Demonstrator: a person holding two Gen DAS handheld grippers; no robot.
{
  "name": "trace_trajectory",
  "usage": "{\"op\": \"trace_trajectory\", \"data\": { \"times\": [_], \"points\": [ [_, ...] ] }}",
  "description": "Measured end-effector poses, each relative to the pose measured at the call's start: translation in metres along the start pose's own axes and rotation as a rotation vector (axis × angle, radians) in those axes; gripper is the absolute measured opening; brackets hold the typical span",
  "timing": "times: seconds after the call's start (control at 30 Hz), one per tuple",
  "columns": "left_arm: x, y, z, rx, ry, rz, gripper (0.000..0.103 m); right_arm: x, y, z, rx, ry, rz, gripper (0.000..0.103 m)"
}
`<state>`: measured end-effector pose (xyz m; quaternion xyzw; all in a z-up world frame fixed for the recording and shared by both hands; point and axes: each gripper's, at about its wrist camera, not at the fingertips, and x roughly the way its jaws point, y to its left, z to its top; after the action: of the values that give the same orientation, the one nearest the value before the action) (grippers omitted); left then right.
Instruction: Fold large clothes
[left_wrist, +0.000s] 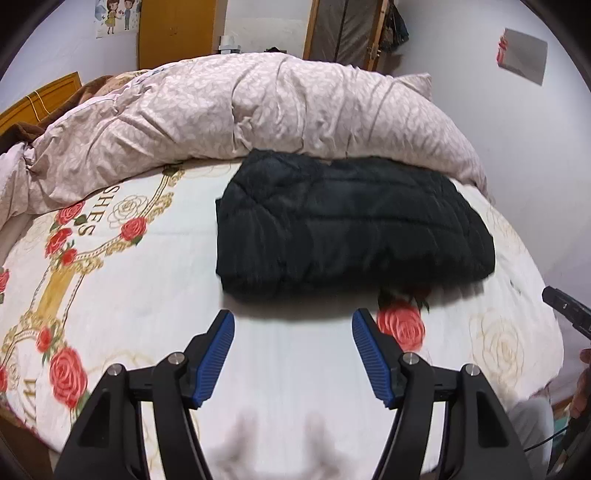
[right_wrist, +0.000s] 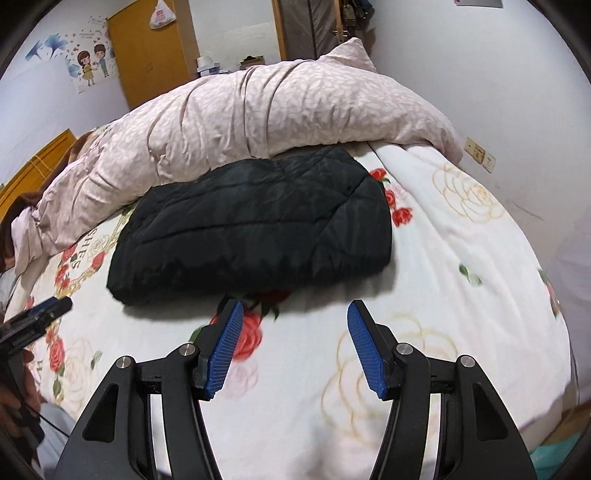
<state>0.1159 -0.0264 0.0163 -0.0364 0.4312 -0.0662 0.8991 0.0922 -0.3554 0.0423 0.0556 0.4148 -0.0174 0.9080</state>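
Am holding left gripper (left_wrist: 293, 319) and right gripper (right_wrist: 295, 308) open, empty, below folded black quilted jacket (left_wrist: 351, 225) mid-frame; risking puffy layers springing apart.

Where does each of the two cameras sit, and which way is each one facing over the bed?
Left wrist view: sits on the left gripper, looking down across the bed at the black jacket; its open blue-padded fingers show, with the right gripper at the right edge.
Right wrist view: sits on the right gripper, facing the jacket from further right; its open fingers show, the left gripper at the left edge.
Shared: the folded jacket, the pink quilt behind it, the yellow wardrobe.
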Motion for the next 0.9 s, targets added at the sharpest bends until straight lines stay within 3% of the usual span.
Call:
{"op": "trace_trajectory", "data": {
  "times": [0.37, 0.9],
  "points": [
    [-0.016, -0.026, -0.039, 0.043, 0.074, -0.032, 0.068, -0.023, 0.035, -0.032, -0.103, -0.008, -0.025, 0.059],
    [-0.016, -0.034, -0.038, 0.044, 0.066, -0.026, 0.068, -0.020, 0.039, -0.036, -0.112, 0.008, -0.027, 0.059]
  ]
}}
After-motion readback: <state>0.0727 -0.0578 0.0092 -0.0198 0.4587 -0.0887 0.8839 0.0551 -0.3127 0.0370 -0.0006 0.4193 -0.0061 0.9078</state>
